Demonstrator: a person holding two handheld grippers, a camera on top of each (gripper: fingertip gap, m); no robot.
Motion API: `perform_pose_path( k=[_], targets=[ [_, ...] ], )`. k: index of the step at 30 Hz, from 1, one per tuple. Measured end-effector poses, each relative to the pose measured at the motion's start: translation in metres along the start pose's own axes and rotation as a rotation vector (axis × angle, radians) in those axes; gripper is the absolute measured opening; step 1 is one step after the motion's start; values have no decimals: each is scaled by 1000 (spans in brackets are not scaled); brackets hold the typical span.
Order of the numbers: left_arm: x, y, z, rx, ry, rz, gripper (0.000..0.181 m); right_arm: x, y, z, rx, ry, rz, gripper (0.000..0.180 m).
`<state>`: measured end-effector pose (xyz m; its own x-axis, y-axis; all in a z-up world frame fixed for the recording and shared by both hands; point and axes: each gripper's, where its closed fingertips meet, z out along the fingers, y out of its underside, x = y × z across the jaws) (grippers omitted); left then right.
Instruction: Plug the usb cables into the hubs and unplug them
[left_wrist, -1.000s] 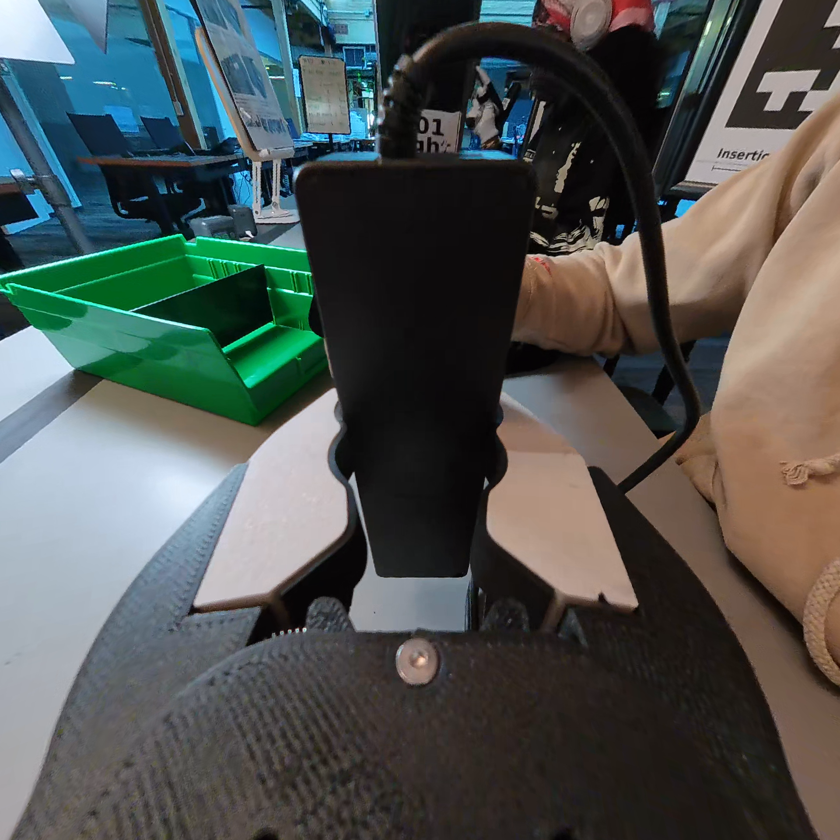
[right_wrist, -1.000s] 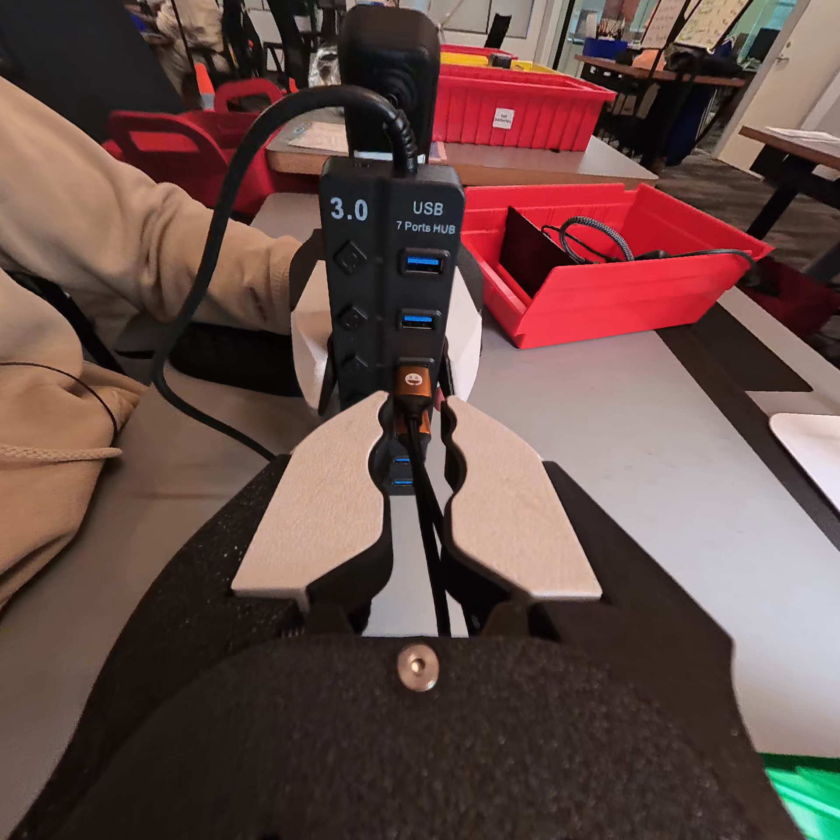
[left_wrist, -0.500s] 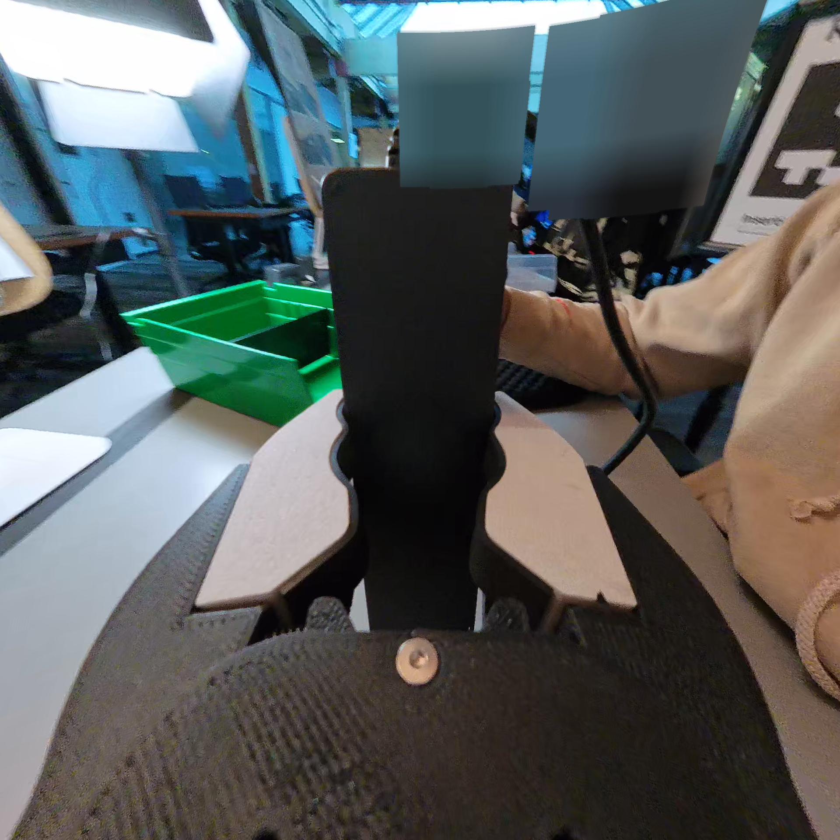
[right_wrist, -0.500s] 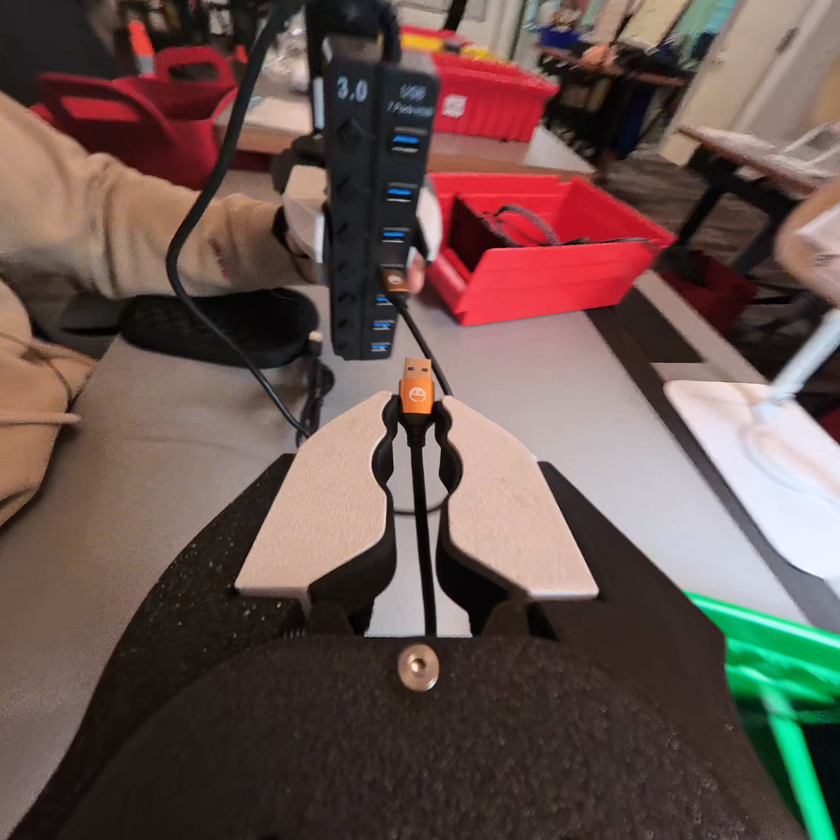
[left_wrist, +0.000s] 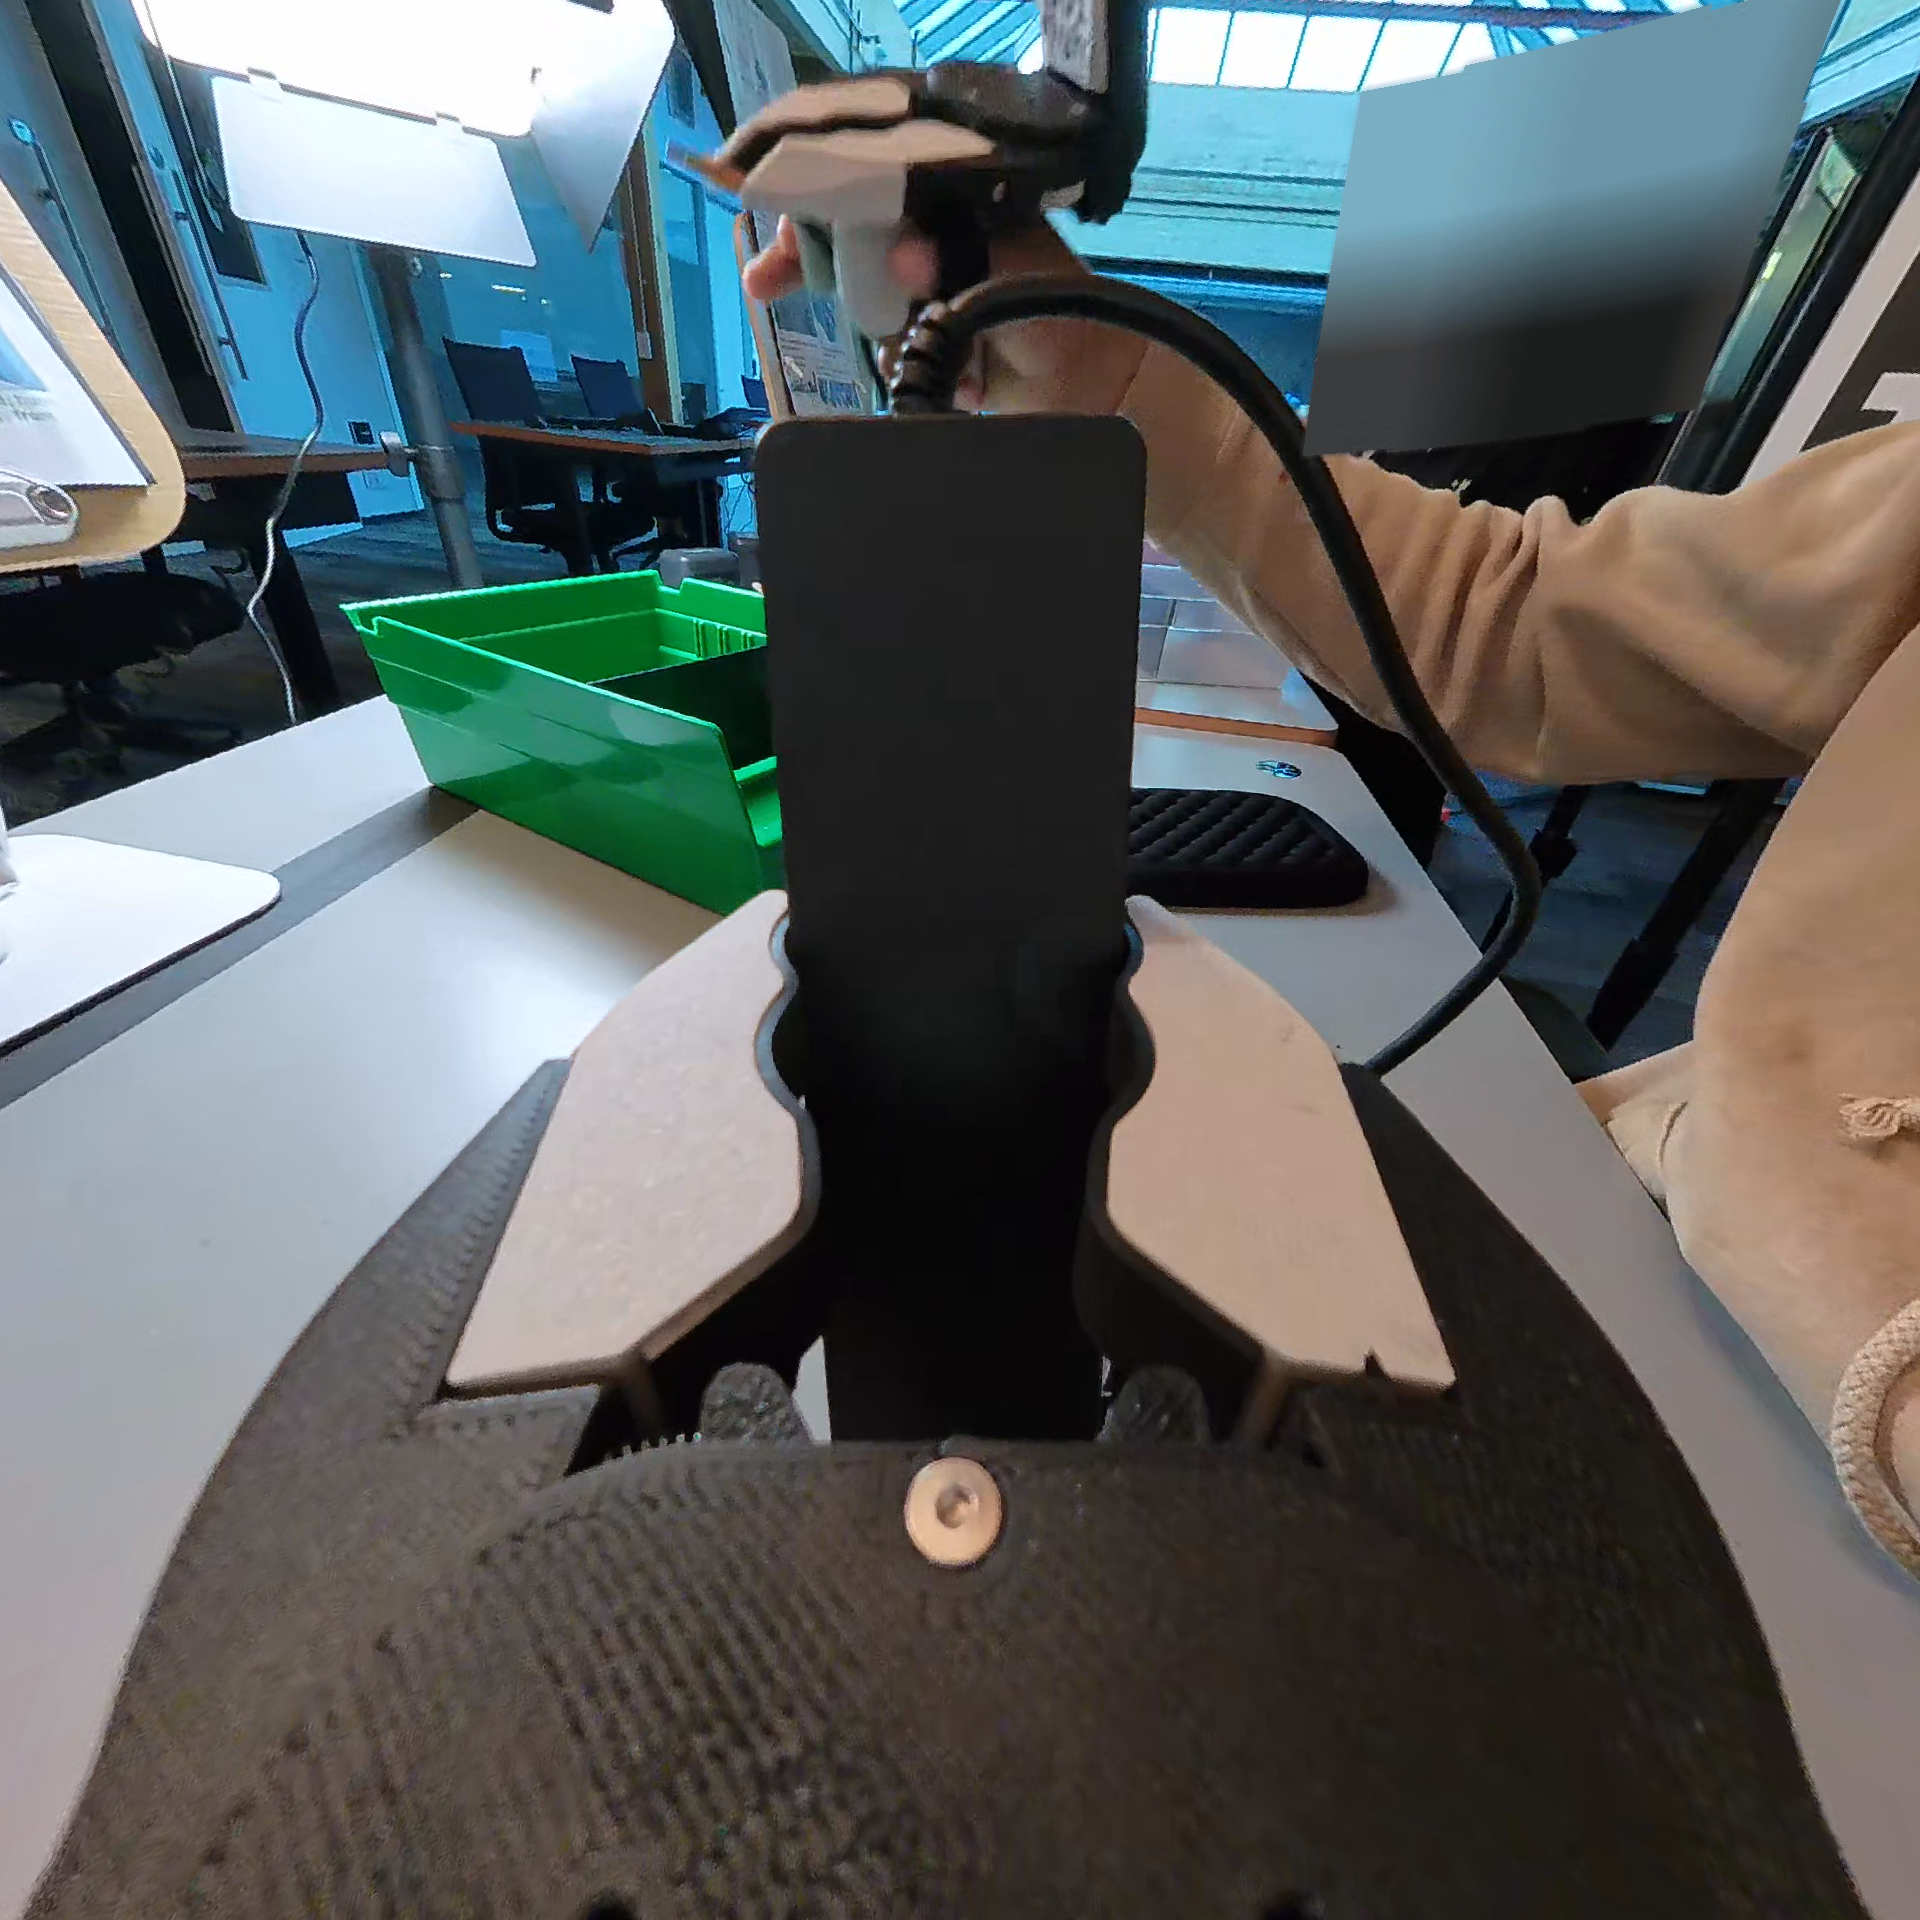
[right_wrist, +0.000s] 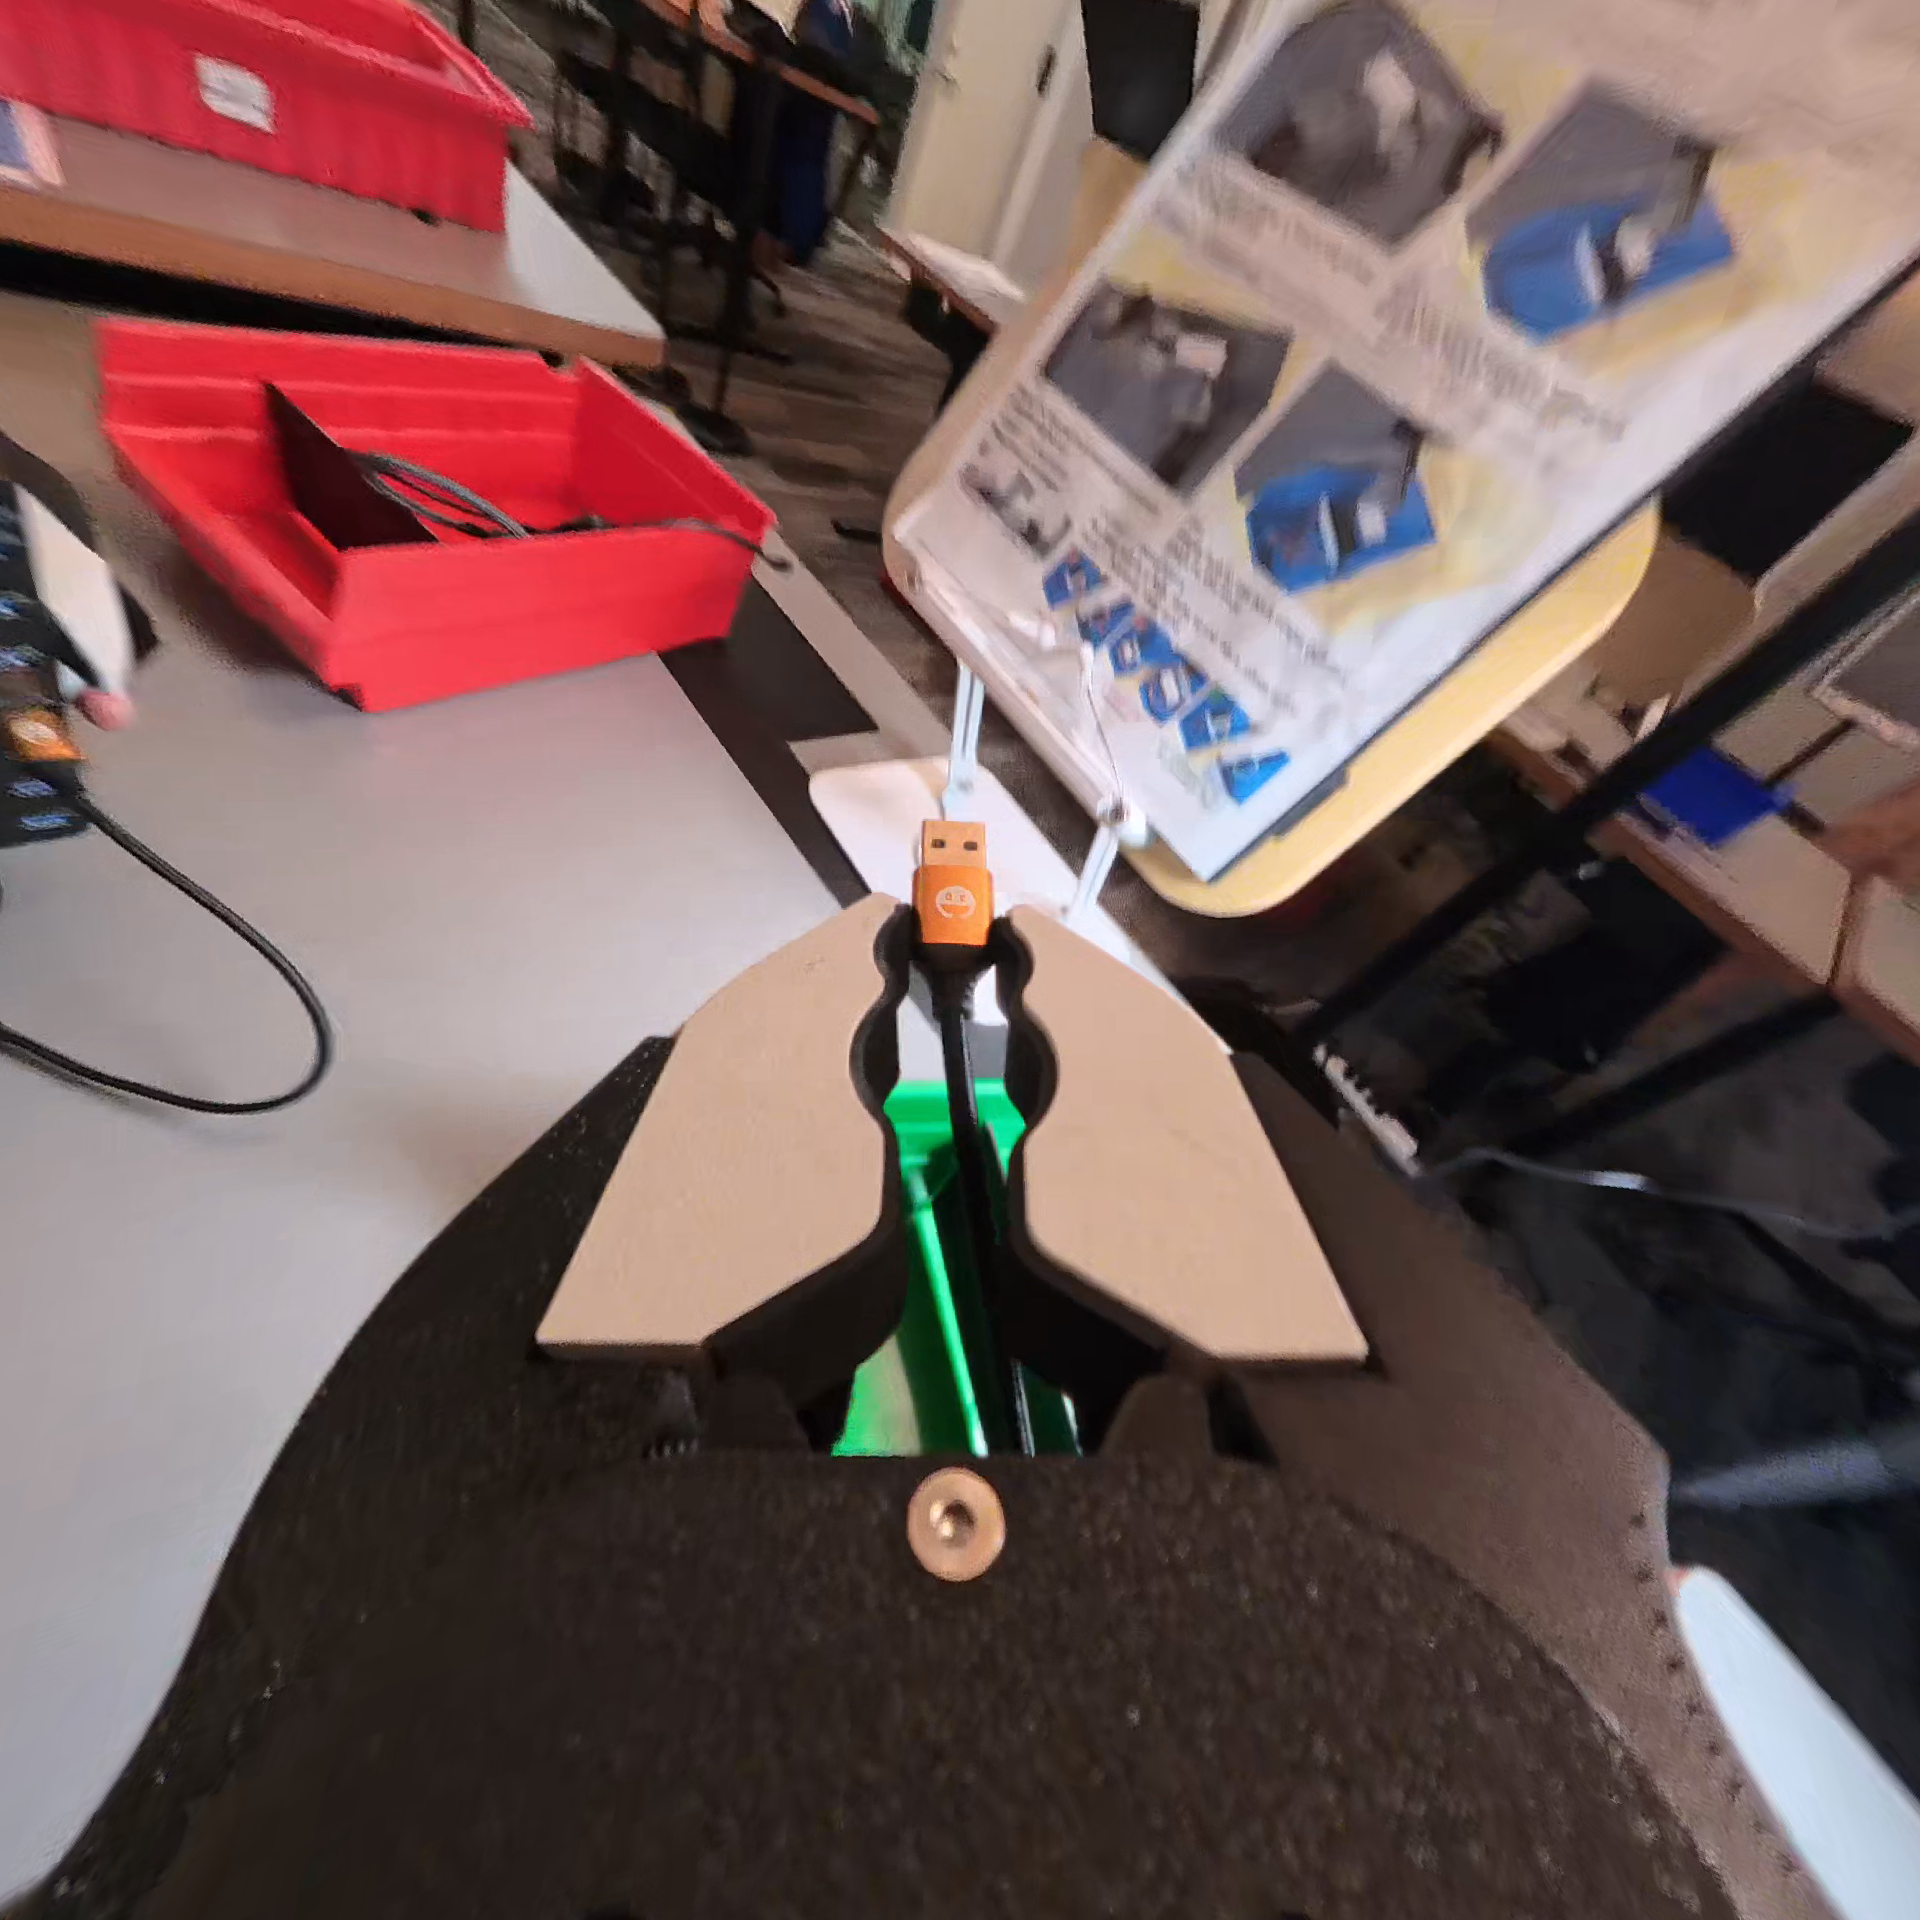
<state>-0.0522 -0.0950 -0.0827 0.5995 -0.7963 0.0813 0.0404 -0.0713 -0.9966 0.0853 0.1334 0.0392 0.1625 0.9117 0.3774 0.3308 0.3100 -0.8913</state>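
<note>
My left gripper (left_wrist: 951, 935) is shut on the black USB hub (left_wrist: 951, 727) and holds it upright above the table, plain back toward the camera. The hub's black cord (left_wrist: 1382, 644) loops off its top to the right. My right gripper (right_wrist: 951, 920) is shut on an orange USB plug (right_wrist: 951, 894) whose metal tip sticks out past the fingertips, free in the air; its black cable (right_wrist: 966, 1122) runs back between the fingers. In the left wrist view the right gripper (left_wrist: 831, 156) shows high up behind the hub. The hub's edge (right_wrist: 31, 727) shows at the far left of the right wrist view.
A green bin (left_wrist: 582, 717) stands on the grey table (left_wrist: 260, 1091) behind the hub; it also shows under the right gripper (right_wrist: 925, 1299). A red bin (right_wrist: 416, 520) with cables sits at the back. A tilted poster board (right_wrist: 1403, 416) on a white stand (right_wrist: 883, 800) is ahead right. A beige sleeve (left_wrist: 1558, 613) reaches across.
The orange plug has come out of the hub. My right gripper has carried it up and away to the right, over the green bin. The left gripper keeps hold of the hub.
</note>
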Motion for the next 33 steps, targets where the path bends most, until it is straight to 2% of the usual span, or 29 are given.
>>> perform_pose_path(
  k=[4, 7, 13, 15, 17, 20, 22, 26, 30, 33],
  targets=[
    [5, -8, -1, 44, 31, -20, 55, 1, 74, 22, -181, 34, 45, 15],
    [11, -13, -1, 72, 61, -35, 55, 2, 108, 30, -271, 65, 62, 15],
    [16, -11, 5, 77, 94, -60, 55, 19, 98, 22, -253, 193, 33, 3],
    [17, -8, 7, 66, 98, -63, 55, 18, 96, 20, -268, 196, 12, 3],
    [17, -7, 8, 64, 100, -66, 55, 4, 95, 21, -273, 116, 12, 11],
    [17, -7, 7, 64, 96, -63, 55, -44, 100, 19, -325, -113, -20, 26],
    [16, -8, 7, 64, 94, -64, 55, -78, 119, 11, -437, -233, -119, 32],
    [15, -6, 7, 57, 94, -67, 55, -110, 172, -13, -715, -245, -487, 32],
    [16, -4, 9, 46, 97, -68, 55, -127, 197, -25, -782, -196, -665, 30],
    [16, -4, 10, 43, 96, -70, 55, -113, 210, -26, -807, -89, -799, 12]
  ],
)
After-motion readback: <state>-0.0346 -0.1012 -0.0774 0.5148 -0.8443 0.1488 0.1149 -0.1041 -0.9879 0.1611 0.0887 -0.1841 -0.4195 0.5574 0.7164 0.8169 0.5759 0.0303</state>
